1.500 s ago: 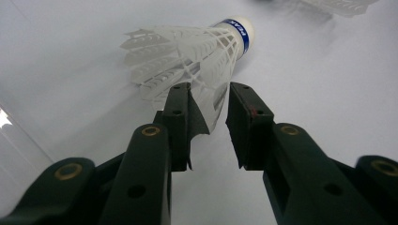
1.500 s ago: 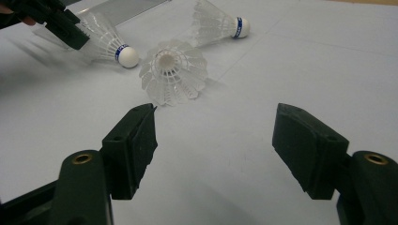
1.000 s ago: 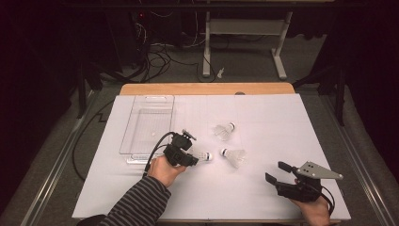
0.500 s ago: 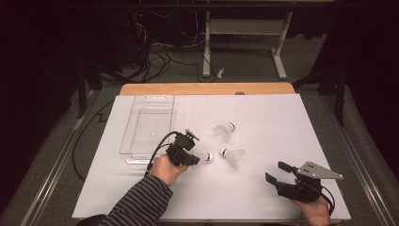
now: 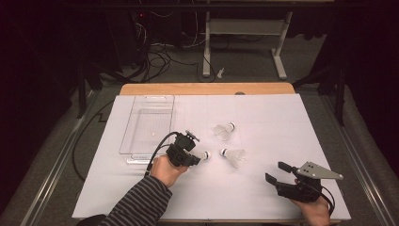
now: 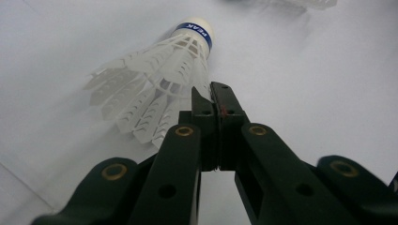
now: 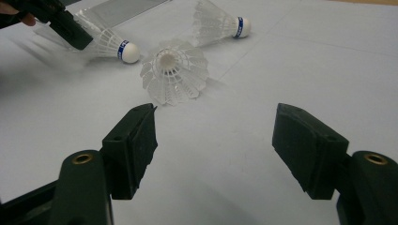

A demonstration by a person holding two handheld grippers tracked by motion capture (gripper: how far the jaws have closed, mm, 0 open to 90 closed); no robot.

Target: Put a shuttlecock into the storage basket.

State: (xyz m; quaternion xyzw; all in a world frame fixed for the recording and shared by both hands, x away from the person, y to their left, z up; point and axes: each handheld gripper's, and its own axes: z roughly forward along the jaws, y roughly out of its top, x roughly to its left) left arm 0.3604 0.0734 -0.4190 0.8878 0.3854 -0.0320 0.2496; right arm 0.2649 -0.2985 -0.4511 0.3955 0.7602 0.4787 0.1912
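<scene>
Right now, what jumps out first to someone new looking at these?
Three white shuttlecocks on the white sheet: the left gripper has its jaws pinched shut on the feather skirt of the nearest shuttlecock, just right of the clear plastic tray. The other two lie loose mid-table, one nearer the person, one behind it. At the near right edge, the right gripper has its jaws wide apart with nothing between them, facing the shuttlecocks.

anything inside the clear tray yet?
The clear tray looks empty; its ribbed floor shows through. The left gripper, shut on a shuttlecock, covers the near right corner, so that spot can't be checked.
</scene>
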